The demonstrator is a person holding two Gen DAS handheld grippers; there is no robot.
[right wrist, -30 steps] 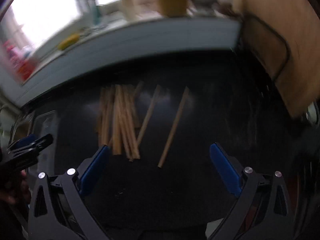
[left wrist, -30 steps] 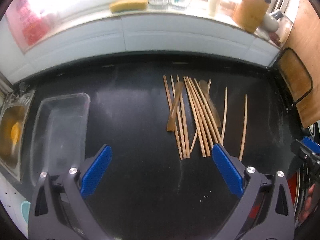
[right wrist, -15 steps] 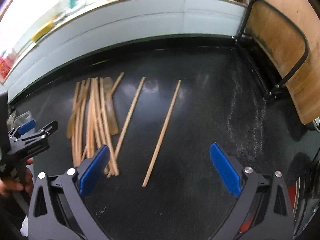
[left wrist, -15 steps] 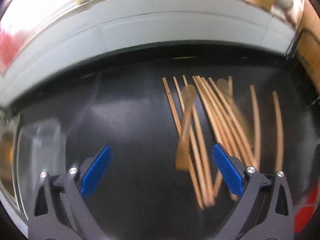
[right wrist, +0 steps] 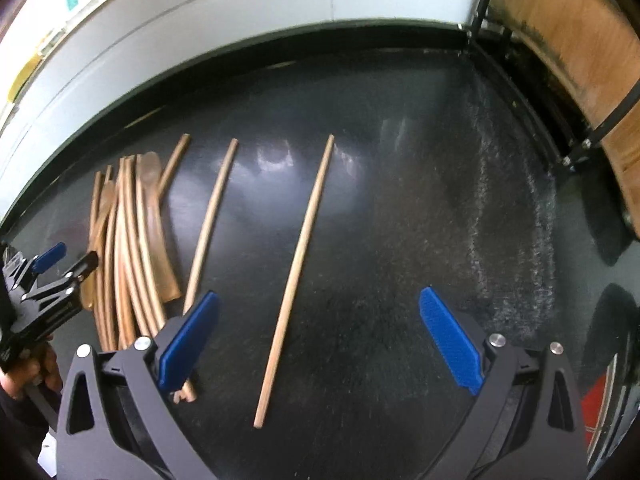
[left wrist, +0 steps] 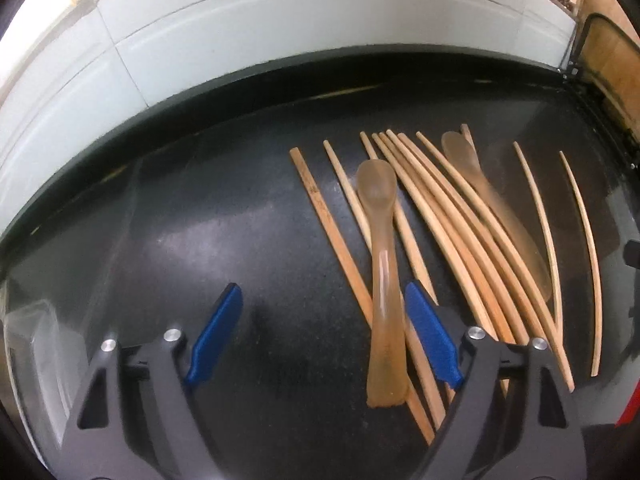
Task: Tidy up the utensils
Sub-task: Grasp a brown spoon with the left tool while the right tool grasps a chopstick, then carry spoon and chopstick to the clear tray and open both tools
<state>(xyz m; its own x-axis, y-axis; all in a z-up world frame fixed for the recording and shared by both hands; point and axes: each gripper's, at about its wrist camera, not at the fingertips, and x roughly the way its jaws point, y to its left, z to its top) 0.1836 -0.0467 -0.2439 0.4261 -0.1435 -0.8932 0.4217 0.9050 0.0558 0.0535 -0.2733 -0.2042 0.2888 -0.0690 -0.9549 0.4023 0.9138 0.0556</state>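
Several wooden chopsticks [left wrist: 452,232] lie fanned out on the black counter [left wrist: 200,220]. A translucent amber spoon [left wrist: 380,240] rests on them and a second spoon [left wrist: 480,192] lies further right. My left gripper [left wrist: 323,292] hovers low over the counter, its jaws closing. The first spoon's handle lies between them, close to the right pad [left wrist: 432,336], and I see no contact. My right gripper [right wrist: 320,296] is open above a lone chopstick [right wrist: 298,260] that lies between its jaws. In the right wrist view, the chopstick pile [right wrist: 124,240] and the left gripper [right wrist: 56,268] sit at the left.
A white tiled wall [left wrist: 240,40] borders the back of the counter. A wooden board in a black wire rack [right wrist: 580,60] stands at the right. A clear plastic container [left wrist: 32,340] sits at the far left edge. A person's hand [right wrist: 32,364] holds the left gripper.
Both grippers have come down closer to the counter. The left jaws have narrowed and now straddle the spoon's handle. The right gripper now straddles the lone chopstick.
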